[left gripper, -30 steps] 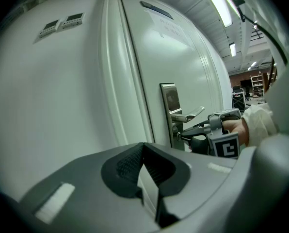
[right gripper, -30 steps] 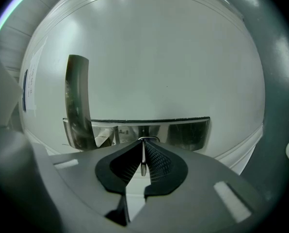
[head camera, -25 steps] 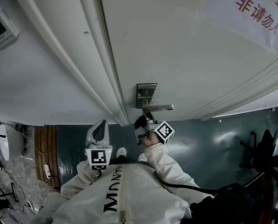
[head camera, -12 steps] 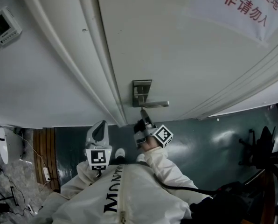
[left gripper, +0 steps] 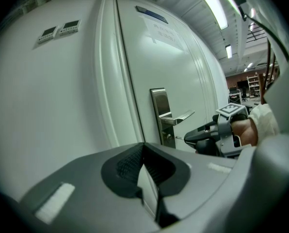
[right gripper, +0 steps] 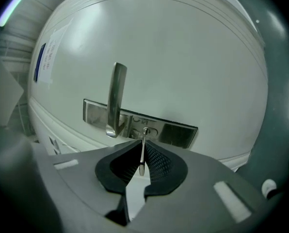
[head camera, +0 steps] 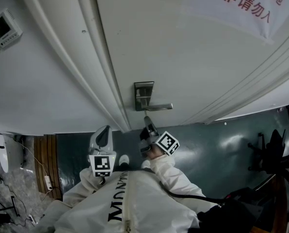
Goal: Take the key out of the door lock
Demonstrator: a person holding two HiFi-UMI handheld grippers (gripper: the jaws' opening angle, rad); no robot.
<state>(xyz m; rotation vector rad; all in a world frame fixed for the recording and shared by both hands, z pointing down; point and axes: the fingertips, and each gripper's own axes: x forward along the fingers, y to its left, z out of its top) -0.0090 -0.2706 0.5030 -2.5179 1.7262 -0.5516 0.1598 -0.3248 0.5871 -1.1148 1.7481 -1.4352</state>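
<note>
My right gripper point(left gripper: 188, 138) is clenched on the key point(right gripper: 142, 159), the thin blade pinched between its pads and running straight out toward the keyhole point(right gripper: 146, 130) in the lock plate point(right gripper: 176, 134); the keyhole sits just beside the root of the lever handle point(right gripper: 116, 98) on that plate. From the left gripper view the blade's tip lies right at the keyhole, and I cannot tell whether it is just clear or has a last bit inside; I judge the withdrawal nearly done. To finish it well I want to pull straight back along the blade's own line, square to the plate, with no twist and no sideways lean; any tilt could bind the tip in the cylinder or lever the key loose in the pads. The grip looks narrow, on the bow only, so I would draw slowly and steadily rather than jerk; I would also stay clear of the handle above the keyhole. My left gripper point(left gripper: 143, 152) is closed on nothing, off to the side of the plate and well apart from it; it has no part here.
</note>
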